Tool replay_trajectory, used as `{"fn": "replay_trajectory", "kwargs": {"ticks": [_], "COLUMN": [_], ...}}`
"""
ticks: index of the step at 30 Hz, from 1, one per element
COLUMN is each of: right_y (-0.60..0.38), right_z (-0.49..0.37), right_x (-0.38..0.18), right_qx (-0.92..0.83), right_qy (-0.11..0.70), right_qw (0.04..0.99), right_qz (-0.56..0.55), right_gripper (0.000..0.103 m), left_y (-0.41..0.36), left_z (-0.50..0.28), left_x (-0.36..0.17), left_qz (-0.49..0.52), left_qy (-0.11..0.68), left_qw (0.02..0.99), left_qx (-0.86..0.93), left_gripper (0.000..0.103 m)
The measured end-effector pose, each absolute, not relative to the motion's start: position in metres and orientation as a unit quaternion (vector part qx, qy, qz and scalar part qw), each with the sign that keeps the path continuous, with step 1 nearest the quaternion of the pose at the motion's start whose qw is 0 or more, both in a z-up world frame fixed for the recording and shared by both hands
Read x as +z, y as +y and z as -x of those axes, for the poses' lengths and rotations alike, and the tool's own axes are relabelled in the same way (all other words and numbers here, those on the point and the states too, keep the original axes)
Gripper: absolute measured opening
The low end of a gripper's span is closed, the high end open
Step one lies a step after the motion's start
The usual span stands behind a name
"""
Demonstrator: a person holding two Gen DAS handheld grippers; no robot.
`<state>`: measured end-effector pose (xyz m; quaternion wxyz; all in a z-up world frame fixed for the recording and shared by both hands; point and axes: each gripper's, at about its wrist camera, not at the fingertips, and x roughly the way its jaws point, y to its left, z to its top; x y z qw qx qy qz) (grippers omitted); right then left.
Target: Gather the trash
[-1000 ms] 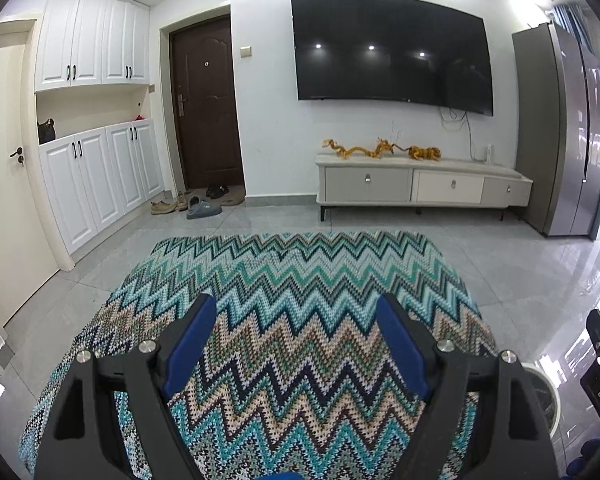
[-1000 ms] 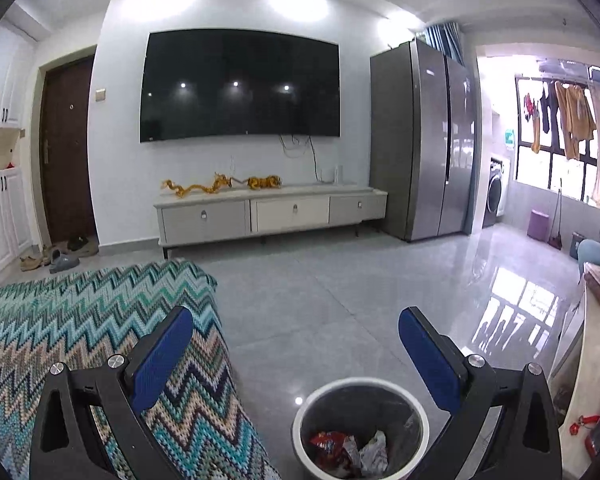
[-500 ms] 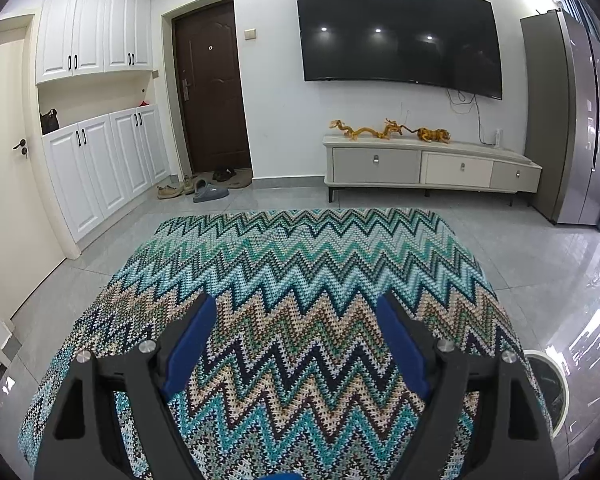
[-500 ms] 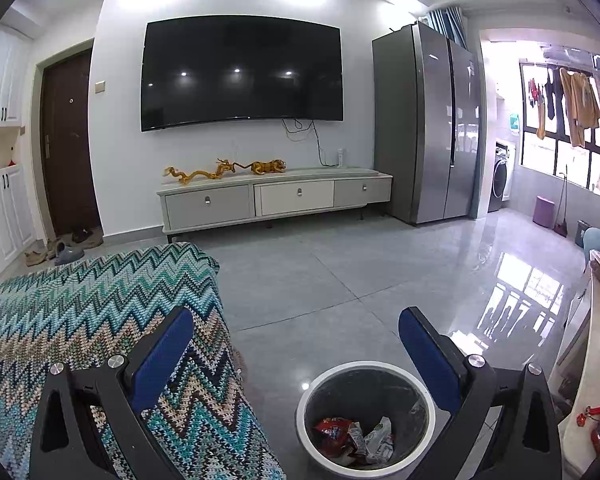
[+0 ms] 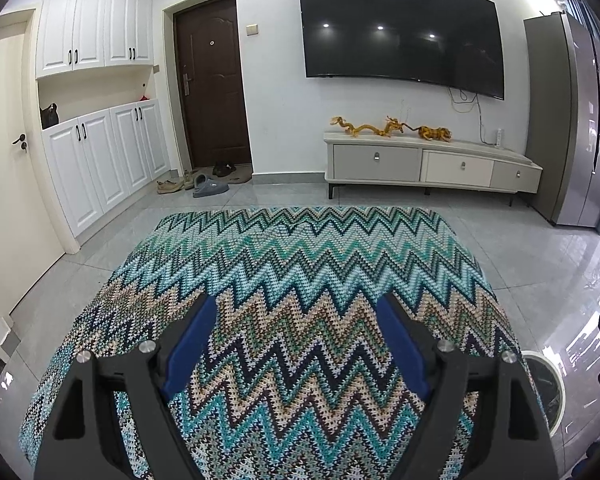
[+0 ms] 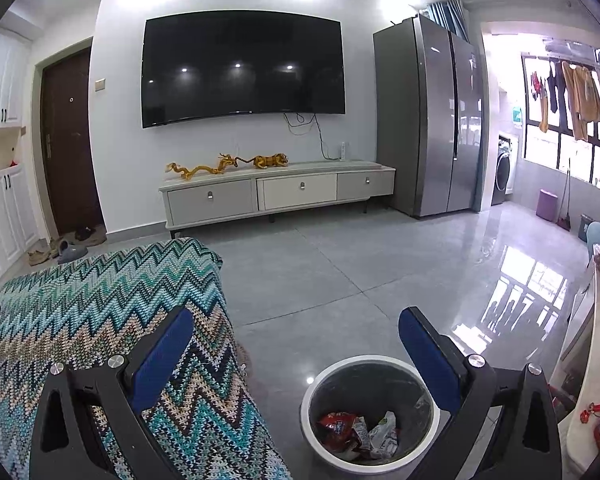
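Note:
A round bin with a white rim [image 6: 370, 360] stands on the grey floor at the lower right of the right wrist view. Crumpled wrappers [image 6: 356, 432], red and white, lie inside it. My right gripper [image 6: 296, 338] is open and empty, above the bin and beside the table. My left gripper [image 5: 300, 320] is open and empty above the table covered with a zigzag knit cloth [image 5: 300, 264]. The bin's rim [image 5: 550, 376] shows at the right edge of the left wrist view. No loose trash shows on the cloth.
A TV console [image 6: 280, 192] with gold dragon figures stands under a wall TV [image 6: 242, 68]. A steel fridge [image 6: 432, 120] is at the right. Shoes [image 5: 200, 186] lie by the dark door [image 5: 212, 84]. White cabinets [image 5: 100, 160] line the left wall.
Both grippers rose and tilted slightly, so the room sits lower in view. The bin has slid a little up and into fuller view. Both stay open and empty.

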<state>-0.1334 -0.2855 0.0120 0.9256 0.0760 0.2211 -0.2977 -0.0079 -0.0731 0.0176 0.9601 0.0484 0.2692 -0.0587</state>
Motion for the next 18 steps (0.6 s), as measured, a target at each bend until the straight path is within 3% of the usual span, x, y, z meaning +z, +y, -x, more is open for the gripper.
{"fn": "replay_trajectory", "kwargs": {"ticks": [18], "right_y": [-0.281], "right_z": [0.135], "right_x": [0.026], "right_qx": [-0.289], "right_qy": [0.209], "right_qw": [0.93], "right_qz": [-0.085], "right_gripper": [0.103], "left_y": [-0.078], "left_z": [0.011], "left_x": [0.031], "left_qz": [-0.055], "left_qy": [0.265], "left_qw": [0.961], "left_qx": [-0.063], "left_gripper": [0.081]}}
